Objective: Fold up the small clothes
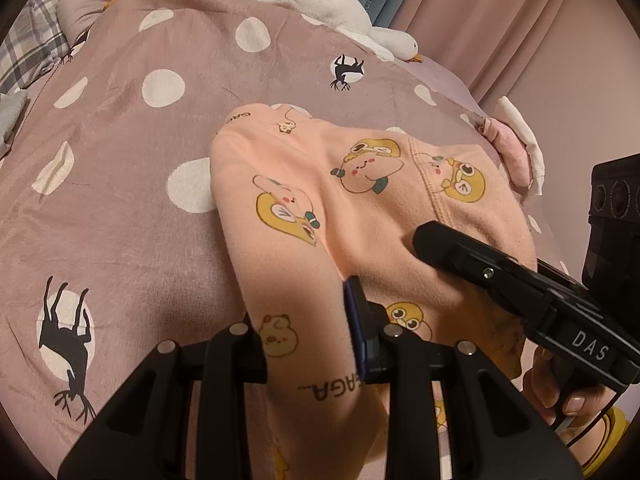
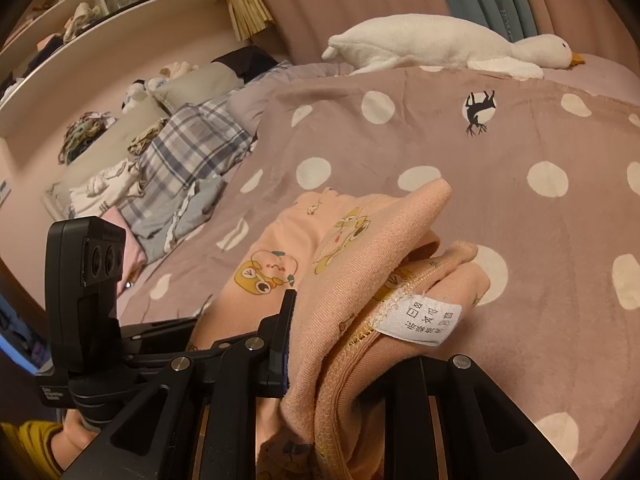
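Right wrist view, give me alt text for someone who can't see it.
The right gripper clamps a bunched peach cartoon-print garment, its white care label showing, above a pink polka-dot bedspread. A white plush goose lies at the far edge.

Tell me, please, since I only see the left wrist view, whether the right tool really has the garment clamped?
Observer: Yes, the right tool is shut on a bunched fold of the garment.
Operator: Which part of the garment is that?
Observer: A seamed edge showing its inner stitching; a white care label hangs from it.
Operator: What lies beyond the plaid bedding?
Observer: A white shelf holding loose clothes.
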A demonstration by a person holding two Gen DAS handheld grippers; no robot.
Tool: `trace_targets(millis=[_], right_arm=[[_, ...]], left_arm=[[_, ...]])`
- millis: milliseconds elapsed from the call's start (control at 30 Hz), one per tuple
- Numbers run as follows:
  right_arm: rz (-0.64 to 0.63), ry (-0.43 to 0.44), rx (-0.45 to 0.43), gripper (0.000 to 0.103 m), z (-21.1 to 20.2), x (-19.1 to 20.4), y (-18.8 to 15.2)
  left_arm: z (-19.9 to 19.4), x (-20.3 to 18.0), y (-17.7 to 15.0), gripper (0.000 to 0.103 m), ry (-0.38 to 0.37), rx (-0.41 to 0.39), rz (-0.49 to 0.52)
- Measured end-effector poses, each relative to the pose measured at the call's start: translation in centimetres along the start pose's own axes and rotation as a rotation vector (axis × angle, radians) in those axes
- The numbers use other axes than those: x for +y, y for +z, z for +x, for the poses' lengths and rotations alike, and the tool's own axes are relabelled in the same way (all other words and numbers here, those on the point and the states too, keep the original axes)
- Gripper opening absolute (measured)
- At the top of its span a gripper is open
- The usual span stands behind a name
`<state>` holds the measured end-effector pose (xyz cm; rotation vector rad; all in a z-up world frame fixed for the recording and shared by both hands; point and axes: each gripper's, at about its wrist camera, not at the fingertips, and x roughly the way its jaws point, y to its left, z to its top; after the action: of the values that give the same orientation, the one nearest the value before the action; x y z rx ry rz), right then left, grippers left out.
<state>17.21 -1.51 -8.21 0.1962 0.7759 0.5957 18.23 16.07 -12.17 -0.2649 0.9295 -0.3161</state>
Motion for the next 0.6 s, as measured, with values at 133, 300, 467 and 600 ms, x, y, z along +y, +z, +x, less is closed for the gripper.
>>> trace_targets(millis=[133, 300, 467, 600], right_arm=[[0.005, -0.002, 0.008, 0.023, 0.5, -0.1, 0.0], [0.004, -0.004, 0.017, 0.024, 1.1, -0.4, 0.2], [0.006, -0.007, 0.025, 0.023, 1.5, -0.7, 0.1], [0.010, -0.008, 0.034, 0.024, 1.9, -1.1, 0.0]], left_arm=[[0.5, 0.1, 0.0, 0.028, 0.004, 0.009, -0.002], [1.0, 0.4, 0.1, 0.028, 0.008, 0.016, -0.005], [1.5, 0.6, 0.3, 0.028, 0.008, 0.031, -0.008], [2.0, 0.7, 0.2, 0.028, 0.012, 0.040, -0.009]])
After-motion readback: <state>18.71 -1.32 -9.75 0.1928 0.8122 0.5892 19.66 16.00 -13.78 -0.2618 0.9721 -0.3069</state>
